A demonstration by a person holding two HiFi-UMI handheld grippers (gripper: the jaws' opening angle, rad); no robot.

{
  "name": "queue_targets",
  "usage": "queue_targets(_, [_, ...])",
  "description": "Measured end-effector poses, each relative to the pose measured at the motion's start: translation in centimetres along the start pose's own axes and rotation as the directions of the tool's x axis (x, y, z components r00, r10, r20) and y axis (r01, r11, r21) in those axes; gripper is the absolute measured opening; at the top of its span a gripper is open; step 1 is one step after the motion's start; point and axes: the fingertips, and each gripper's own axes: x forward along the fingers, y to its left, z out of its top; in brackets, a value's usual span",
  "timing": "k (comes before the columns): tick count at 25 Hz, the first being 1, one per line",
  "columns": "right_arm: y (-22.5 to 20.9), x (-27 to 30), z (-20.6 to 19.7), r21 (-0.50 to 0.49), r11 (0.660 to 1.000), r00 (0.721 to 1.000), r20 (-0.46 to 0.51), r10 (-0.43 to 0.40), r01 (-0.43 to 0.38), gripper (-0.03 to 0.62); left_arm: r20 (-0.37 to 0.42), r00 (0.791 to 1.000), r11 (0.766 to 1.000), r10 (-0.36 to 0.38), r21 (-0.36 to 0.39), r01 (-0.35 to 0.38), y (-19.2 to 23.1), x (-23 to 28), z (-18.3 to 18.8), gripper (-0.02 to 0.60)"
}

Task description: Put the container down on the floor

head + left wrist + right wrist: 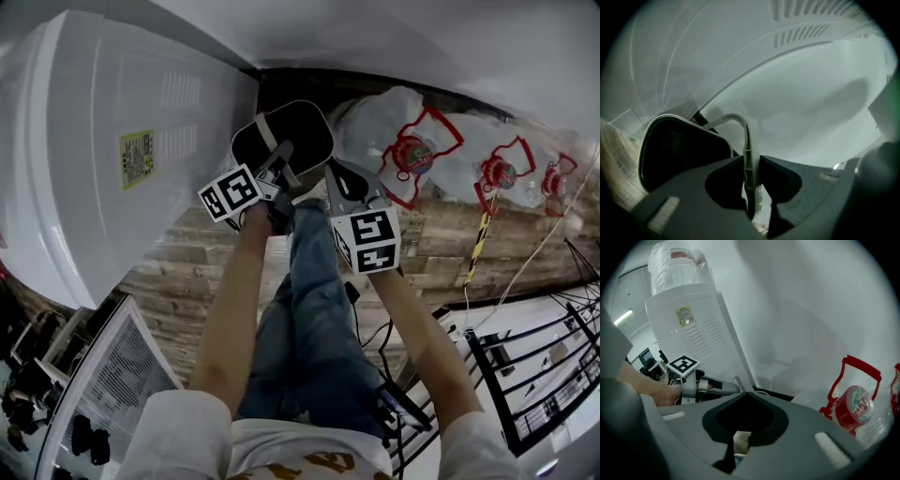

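1. White wall (422,37) beyond the left gripper (279,155).
2. Plank floor (178,267) beneath it.
3. White dispenser (94,122) to its left.
4. Water jugs (384,122) right of the right gripper (336,173).
5. Black rack (525,375) behind that.

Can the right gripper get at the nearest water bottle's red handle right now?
Probably yes. The right gripper sits close beside the nearest water bottle, and nothing lies between it and the red handle. Its jaws are shut, so they would have to open first.

container (298,129) beside dispenser (94,103), bottles (380,117) at right
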Motion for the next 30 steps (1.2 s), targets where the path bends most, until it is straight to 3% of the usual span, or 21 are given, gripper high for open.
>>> queue_targets(11, [-0.9, 3.4, -2.8, 0.086, 0.994, 0.997, 0.004, -0.073, 0.072, 0.023, -0.015, 0.999, 0.999, 0.034, 0.003, -0.034, 4.3, 2.9, -0.6, 0.184])
queue_targets(22, [-1.1, 5.4, -5.5, 0.112, 0.992, 0.998, -0.035, -0.060, 0.063, 0.023, -0.046, 0.995, 0.996, 0.090, 0.009, -0.089, 8.1, 5.3, -1.4, 0.184])
queue_targets(30, [-1.0, 6.7, -5.6, 0.115, 0.991, 0.997, -0.033, -0.070, 0.073, 0.023, -0.076, 0.993, 0.996, 0.090, 0.035, -0.088, 8.8, 5.6, -1.9, 0.184])
